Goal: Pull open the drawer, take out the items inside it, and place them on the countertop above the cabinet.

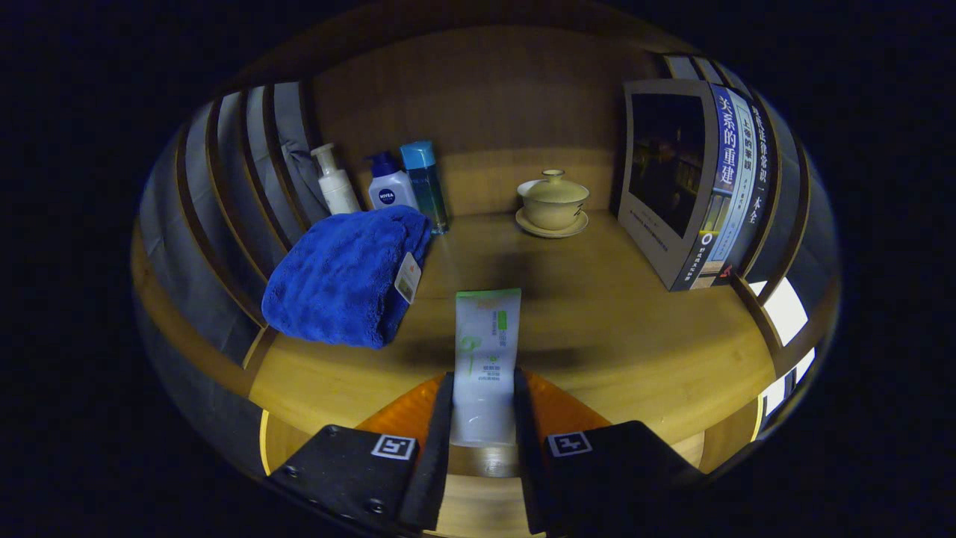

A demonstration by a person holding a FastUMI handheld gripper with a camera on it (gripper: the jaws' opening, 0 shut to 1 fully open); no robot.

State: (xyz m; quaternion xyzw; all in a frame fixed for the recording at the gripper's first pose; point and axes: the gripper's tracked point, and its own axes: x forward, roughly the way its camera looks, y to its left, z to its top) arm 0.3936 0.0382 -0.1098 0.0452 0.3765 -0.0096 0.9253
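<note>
A white tube with a green top band (487, 351) stands up between my two fingers, its lower end clamped by both pads. My gripper (483, 418) is shut on this tube, holding it just above the front part of the wooden countertop (597, 329). The tube's crimped green end points away from me toward the back of the shelf. A folded blue towel (345, 276) with a tag lies on the countertop to the left of the tube.
Three bottles (388, 187) stand at the back left behind the towel. A lidded cream cup on a saucer (553, 203) sits at the back centre. Upright books (702, 187) lean at the right. Slatted wooden walls close both sides.
</note>
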